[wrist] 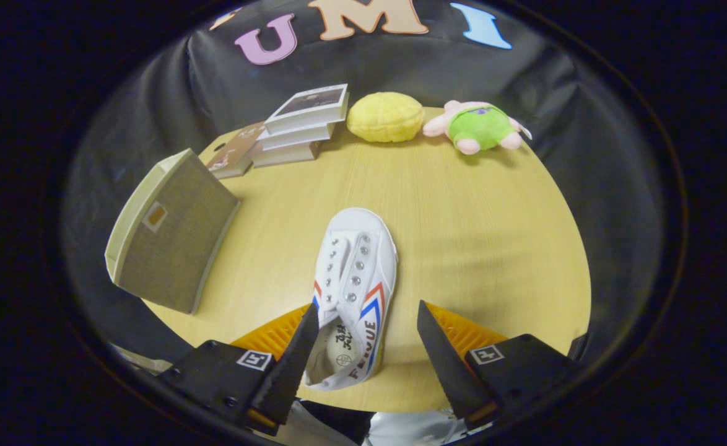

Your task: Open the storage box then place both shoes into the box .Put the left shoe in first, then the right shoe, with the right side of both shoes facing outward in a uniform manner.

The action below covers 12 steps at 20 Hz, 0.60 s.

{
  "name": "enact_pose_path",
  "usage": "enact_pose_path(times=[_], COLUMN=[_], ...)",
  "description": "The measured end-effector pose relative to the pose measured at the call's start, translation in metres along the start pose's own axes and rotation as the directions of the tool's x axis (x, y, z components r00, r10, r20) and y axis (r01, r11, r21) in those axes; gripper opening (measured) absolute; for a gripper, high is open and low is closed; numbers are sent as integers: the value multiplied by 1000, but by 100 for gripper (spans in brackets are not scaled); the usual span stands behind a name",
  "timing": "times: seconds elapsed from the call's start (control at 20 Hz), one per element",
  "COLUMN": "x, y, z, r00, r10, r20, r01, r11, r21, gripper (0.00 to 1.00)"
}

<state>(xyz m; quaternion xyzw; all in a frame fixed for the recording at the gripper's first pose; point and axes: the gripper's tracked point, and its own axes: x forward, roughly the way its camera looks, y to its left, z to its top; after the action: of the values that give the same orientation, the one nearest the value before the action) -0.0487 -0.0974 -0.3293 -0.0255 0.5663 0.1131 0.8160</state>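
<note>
A white canvas shoe [354, 291] with red and blue stripes lies on the round wooden table [475, 241], toe pointing away from me. Its heel and opening sit between the fingers of my gripper [370, 356], close against the left finger [295, 365]. The right finger [441, 359] stands apart from the shoe, so the gripper is open. A beige fabric storage box [171, 232] stands tilted at the table's left rim, to the left of the shoe. Its top side faces me and I cannot tell if it is open.
A stack of books [298, 124] sits at the far left of the table. Beside it lie a yellow plush cushion [385, 116] and a pink and green plush toy [478, 126]. Something white [413, 427] shows below the table's near edge.
</note>
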Motion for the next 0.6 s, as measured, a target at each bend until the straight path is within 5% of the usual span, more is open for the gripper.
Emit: enact_pose_path(times=[0.25,0.6], x=[19,37], y=[-11,-1], z=[-12,-25], r00=[998,990], r10=[-13,27], r20=[-67,-136], r01=[12,-27], r11=[1000,1000], r21=[-21,1], gripper=[95,55])
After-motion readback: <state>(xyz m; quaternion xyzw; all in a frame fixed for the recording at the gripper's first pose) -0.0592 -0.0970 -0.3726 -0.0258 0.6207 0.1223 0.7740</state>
